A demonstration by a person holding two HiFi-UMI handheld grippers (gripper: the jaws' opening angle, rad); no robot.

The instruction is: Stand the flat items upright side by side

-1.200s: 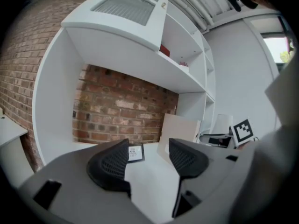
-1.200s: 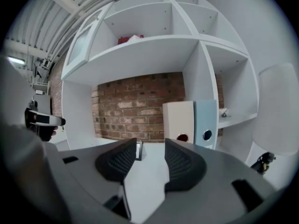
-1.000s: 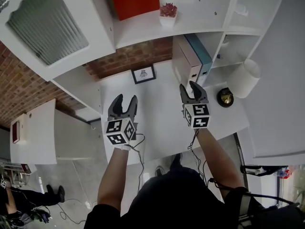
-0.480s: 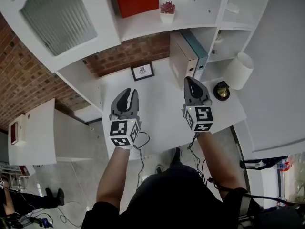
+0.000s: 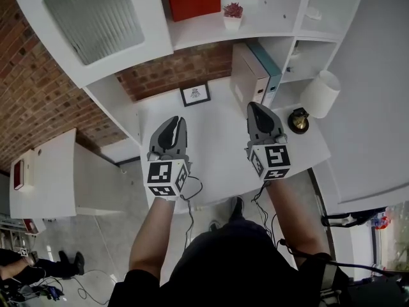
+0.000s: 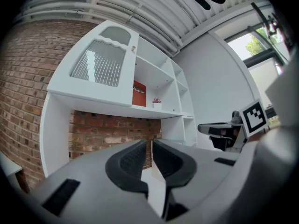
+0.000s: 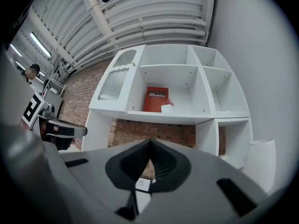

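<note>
Both grippers hover over the white bench (image 5: 217, 130), empty: L gripper (image 5: 172, 121) is clenched w/ nothing betw. its jaws, and R gripper (image 5: 256, 106) is clenched too, tips touching. The flat items, a white binder (image 5: 246, 75) & a teal binder (image 5: 269, 66), stand upright side by side at the bench's far right, just beyond the R gripper. A small framed picture (image 5: 195, 94) stands at far centre.
</note>
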